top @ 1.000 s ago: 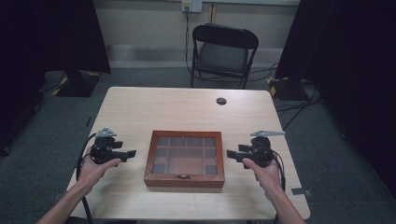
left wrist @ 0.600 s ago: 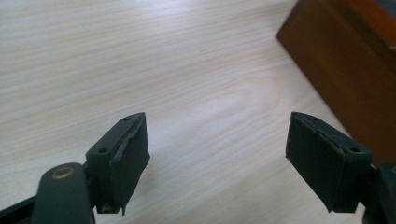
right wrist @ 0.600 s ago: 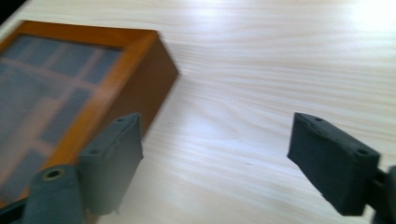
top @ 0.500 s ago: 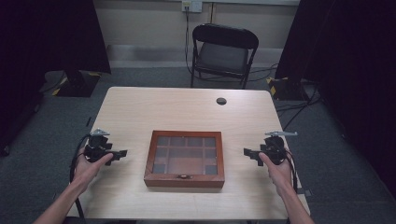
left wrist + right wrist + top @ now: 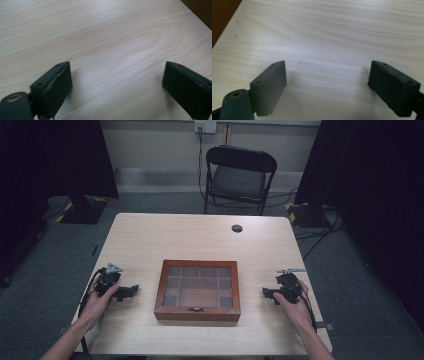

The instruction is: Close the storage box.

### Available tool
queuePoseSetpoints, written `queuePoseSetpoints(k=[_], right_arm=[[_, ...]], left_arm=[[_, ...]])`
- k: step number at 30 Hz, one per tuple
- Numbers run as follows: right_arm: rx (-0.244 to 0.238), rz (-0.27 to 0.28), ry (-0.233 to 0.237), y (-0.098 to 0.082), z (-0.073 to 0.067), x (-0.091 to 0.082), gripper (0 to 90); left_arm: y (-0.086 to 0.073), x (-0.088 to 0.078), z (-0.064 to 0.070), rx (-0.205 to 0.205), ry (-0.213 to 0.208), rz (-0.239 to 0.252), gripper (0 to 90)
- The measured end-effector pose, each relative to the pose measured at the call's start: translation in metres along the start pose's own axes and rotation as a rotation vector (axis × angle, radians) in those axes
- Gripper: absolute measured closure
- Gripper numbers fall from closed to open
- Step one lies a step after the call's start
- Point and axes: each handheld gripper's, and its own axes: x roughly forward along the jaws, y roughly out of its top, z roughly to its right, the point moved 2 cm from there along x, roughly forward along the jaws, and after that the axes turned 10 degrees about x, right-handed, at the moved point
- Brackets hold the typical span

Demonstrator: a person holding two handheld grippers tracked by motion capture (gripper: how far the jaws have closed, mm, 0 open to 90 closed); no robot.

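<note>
I bring my left gripper (image 5: 131,291) and my right gripper (image 5: 266,294) down from above the table (image 5: 200,235) and outward, away from the wooden box (image 5: 198,290). My left jaws have just been opening, with nothing between them; both pairs now stand wide.

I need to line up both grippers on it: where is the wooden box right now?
In the high view the wooden box sits closed at the near middle of the table, between the left gripper and the right gripper, touching neither.

The shallow brown wooden box with a glass-paned, gridded lid (image 5: 198,289) lies closed and flat at the table's near-centre, clasp facing the person.
</note>
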Motion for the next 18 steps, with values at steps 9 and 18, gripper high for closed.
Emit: queuePoseSetpoints(k=[9,18], right_arm=[[-0.024,0.084,-0.023,-0.009,-0.006,0.007,1.4],[-0.032,0.158,-0.003,-0.015,-0.007,0.011,0.0]], left_arm=[[-0.003,0.003,-0.002,-0.002,0.006,0.026,0.0],[-0.005,0.003,-0.003,0.011,0.002,0.049,0.0]])
